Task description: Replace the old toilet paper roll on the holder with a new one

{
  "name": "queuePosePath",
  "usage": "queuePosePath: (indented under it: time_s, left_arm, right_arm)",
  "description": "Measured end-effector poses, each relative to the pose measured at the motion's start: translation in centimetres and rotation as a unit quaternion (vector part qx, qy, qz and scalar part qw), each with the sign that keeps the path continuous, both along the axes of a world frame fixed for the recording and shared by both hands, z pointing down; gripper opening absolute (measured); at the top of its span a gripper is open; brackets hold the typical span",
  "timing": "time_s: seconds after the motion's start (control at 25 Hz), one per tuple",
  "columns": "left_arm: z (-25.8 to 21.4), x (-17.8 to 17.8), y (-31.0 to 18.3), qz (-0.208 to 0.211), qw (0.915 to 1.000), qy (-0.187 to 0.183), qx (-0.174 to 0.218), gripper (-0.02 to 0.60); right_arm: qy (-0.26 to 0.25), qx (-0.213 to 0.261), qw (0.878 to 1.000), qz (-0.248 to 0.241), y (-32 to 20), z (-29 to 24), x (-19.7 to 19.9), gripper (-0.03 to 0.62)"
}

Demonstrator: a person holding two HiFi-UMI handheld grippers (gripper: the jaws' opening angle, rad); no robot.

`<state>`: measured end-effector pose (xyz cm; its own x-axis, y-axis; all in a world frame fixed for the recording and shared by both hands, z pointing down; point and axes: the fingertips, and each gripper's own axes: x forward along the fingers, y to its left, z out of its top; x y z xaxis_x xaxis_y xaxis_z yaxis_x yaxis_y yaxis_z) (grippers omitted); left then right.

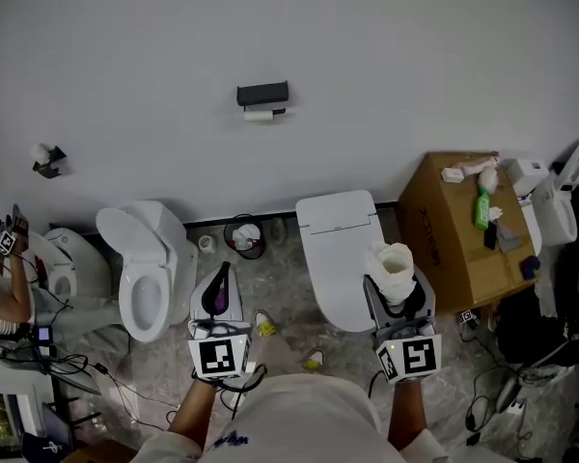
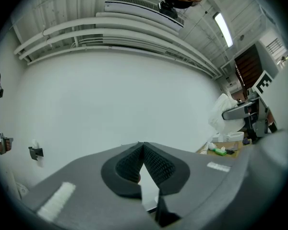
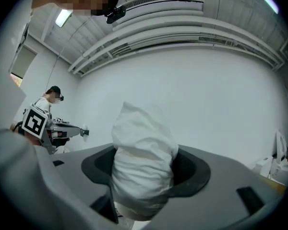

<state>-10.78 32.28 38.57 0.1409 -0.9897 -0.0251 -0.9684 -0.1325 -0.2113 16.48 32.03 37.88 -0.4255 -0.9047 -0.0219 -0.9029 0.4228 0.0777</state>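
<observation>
High on the white wall hangs the black paper holder, with a small white roll just under it. My right gripper is shut on a fresh white toilet paper roll that stands upright between its jaws, above a closed toilet. In the right gripper view the roll fills the gap of the right gripper, squeezed on both sides. My left gripper is shut and holds nothing; its ribbed pads meet at the tips. Both grippers stay well short of the wall.
An open toilet stands at the left and a closed one at the centre, with a small bin between them. A cardboard box at the right carries a green bottle. Cables lie on the floor. Another person stands at the far left.
</observation>
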Motion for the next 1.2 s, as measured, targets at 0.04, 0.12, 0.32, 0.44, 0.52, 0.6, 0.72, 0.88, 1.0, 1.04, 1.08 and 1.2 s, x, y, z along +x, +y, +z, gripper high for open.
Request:
queuePosePath:
  time_s: [0.04, 0.12, 0.32, 0.44, 0.52, 0.6, 0.72, 0.88, 1.0, 1.04, 1.08, 1.2]
  left_arm:
    - [0.0, -0.2, -0.1, 0.000, 1.0000, 0.001, -0.001, 0.003]
    - [0.2, -0.6, -0.5, 0.000, 1.0000, 0.002, -0.004, 0.002]
    - [-0.7, -1.5, -2.3, 0.000, 1.0000, -0.001, -0.008, 0.003]
    - [-1.1, -2.1, -3.3, 0.004, 1.0000, 0.007, 0.004, 0.003]
    - [-1.2, -2.5, -4.3, 0.002, 1.0000, 0.008, 0.004, 0.003]
    - [-1.4, -2.7, -4.6, 0.000, 1.0000, 0.007, 0.006, 0.003]
    - [-1.2, -2.9, -4.6, -0.001, 1.0000, 0.001, 0.004, 0.003]
    - [0.0, -3.7, -6.4, 0.014, 0.9999, -0.003, -0.008, 0.003]
    - [0.8, -6.6, -9.7, 0.000, 0.9995, 0.000, -0.032, 0.003]
    - [0.7, -7.5, -10.9, 0.001, 0.9995, 0.002, -0.032, 0.003]
    - [0.7, -8.3, -12.1, 0.004, 0.9995, 0.002, -0.031, 0.003]
    - [0.7, -10.2, -15.0, 0.023, 0.9996, 0.012, -0.014, 0.003]
  right_arm:
    - [0.000, -0.002, 1.000, 0.000, -0.1, 0.0, -0.2, 0.298]
    - [-0.003, -0.005, 1.000, 0.001, -0.5, 0.0, -0.4, 0.298]
    - [-0.007, -0.017, 1.000, 0.004, -3.1, -0.1, -0.8, 0.298]
    - [-0.008, -0.011, 1.000, 0.008, -4.5, -0.5, -1.0, 0.298]
    - [-0.009, -0.010, 1.000, 0.009, -5.6, -0.7, -1.3, 0.298]
    - [-0.011, -0.010, 1.000, 0.010, -6.0, -0.6, -1.3, 0.298]
    - [-0.015, -0.013, 1.000, 0.011, -6.1, -0.3, -1.3, 0.298]
    - [-0.010, -0.021, 1.000, 0.012, -8.0, 0.0, -2.6, 0.298]
    - [0.002, -0.020, 1.000, 0.018, -11.3, -0.8, -4.6, 0.298]
    - [0.005, -0.018, 1.000, 0.022, -12.4, -1.1, -5.3, 0.298]
    - [0.007, -0.016, 1.000, 0.026, -13.5, -1.4, -5.9, 0.298]
    - [0.019, -0.021, 0.999, 0.031, -15.8, -1.4, -8.1, 0.298]
